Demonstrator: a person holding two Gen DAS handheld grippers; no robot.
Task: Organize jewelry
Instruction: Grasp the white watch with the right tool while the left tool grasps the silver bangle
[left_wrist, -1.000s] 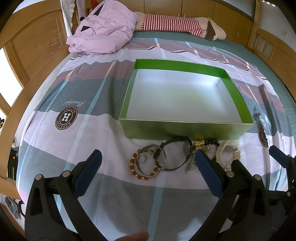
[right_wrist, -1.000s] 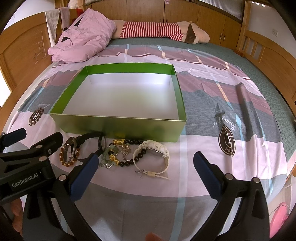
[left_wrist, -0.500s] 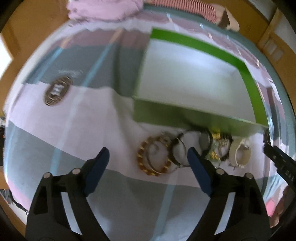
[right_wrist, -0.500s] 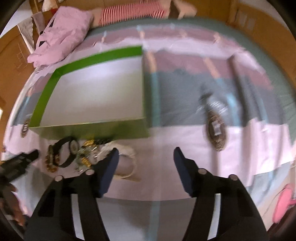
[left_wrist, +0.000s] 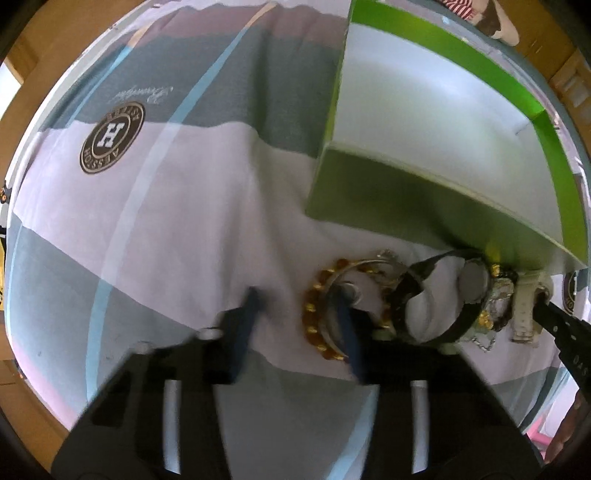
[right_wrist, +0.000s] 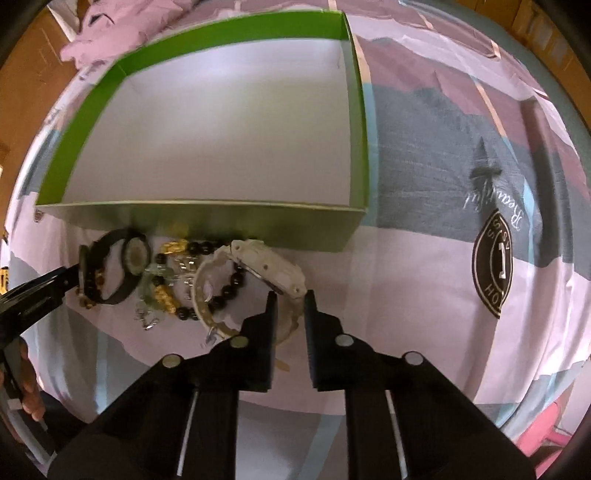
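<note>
Jewelry lies in a loose cluster on the bed (right_wrist: 424, 258), against the near wall of an open green box (right_wrist: 207, 221): a white watch (right_wrist: 273, 269), a black bead bracelet (right_wrist: 221, 295) with gold charms, a black watch (right_wrist: 118, 266) and, in the left wrist view, an amber bead bracelet (left_wrist: 314, 314) ringing a silver bangle (left_wrist: 332, 295). The right gripper (right_wrist: 288, 299) sits at 6 o'clock of the white watch with its fingers (right_wrist: 271, 314) drawn narrow, either side of the watch's strap near the case; they look to be touching it, though whether they clamp it firmly cannot be told. The left gripper (left_wrist: 299, 306) is motion-blurred; its fingers (left_wrist: 249, 310) stand moderately apart, one on bare bedsheet at 9 o'clock of the amber bracelet, the other inside the bracelet's ring over the bangle, so the near arc of beads lies between them. Only the right wrist view shows the white watch whole, the box's white floor entire, and pink clothing (right_wrist: 99, 37) at 11 o'clock beyond the box. Only the left wrist view shows the amber bracelet and bangle clearly, plus the round "H" emblem (left_wrist: 112, 136) printed on the sheet at 10 o'clock. Each view catches the other gripper as a black bar at its edge.
</note>
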